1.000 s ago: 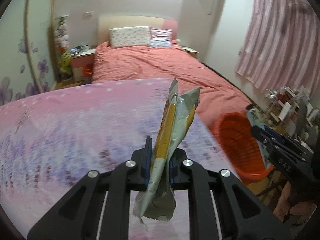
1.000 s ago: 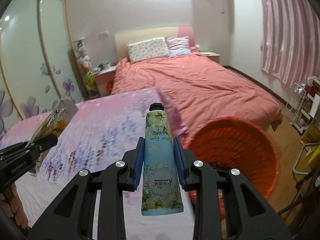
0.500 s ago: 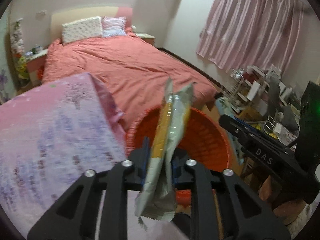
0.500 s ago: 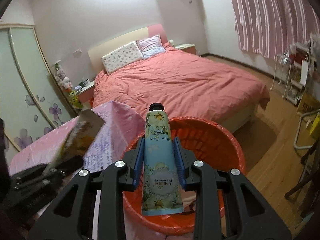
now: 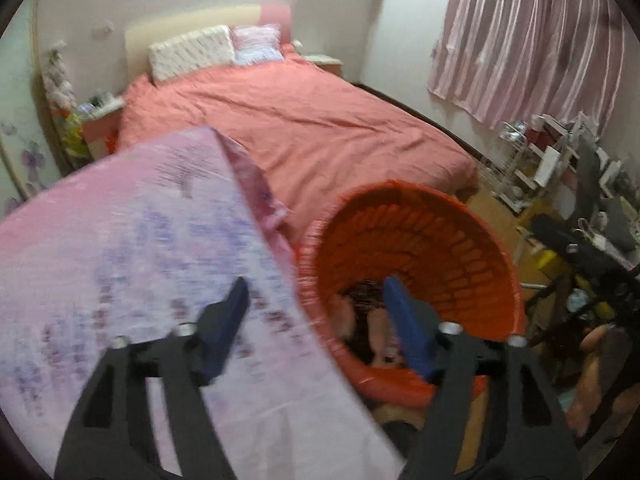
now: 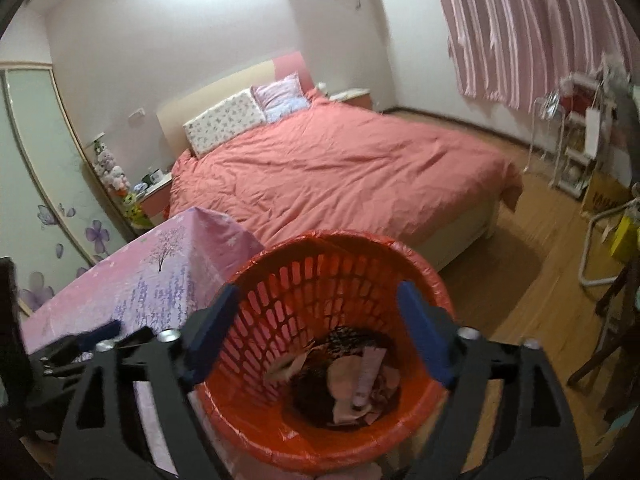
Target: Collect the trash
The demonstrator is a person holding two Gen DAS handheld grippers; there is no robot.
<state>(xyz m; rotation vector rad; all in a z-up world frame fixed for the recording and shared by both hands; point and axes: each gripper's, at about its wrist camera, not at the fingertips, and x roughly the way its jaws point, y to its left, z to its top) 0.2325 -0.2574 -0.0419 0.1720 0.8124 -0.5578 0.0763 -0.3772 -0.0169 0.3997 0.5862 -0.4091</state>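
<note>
Both grippers spread wide, nothing between fingers. Left gripper (image 5: pixel 316 312) sits lower centre of its view, one finger over the purple-print tablecloth (image 5: pixel 140 260), the other over the rim of the orange basket (image 5: pixel 460 240). Right gripper (image 6: pixel 320 320) hangs directly above the basket (image 6: pixel 280 280), lower centre of its frame, released and empty. Trash pile (image 6: pixel 352 380) lies at the basket bottom: crumpled pinkish wrappers and a dark patch, individual items too blurry to name. Left view blurred. Pink bed (image 6: pixel 340 168) fills mid frame behind, curtains (image 6: pixel 520 28) upper right.

Step judged: drop-off, load looks deposited. Next move probably calls for swinging both grippers toward the table at left to look for more trash; no trash visible on the cloth in these views.
</note>
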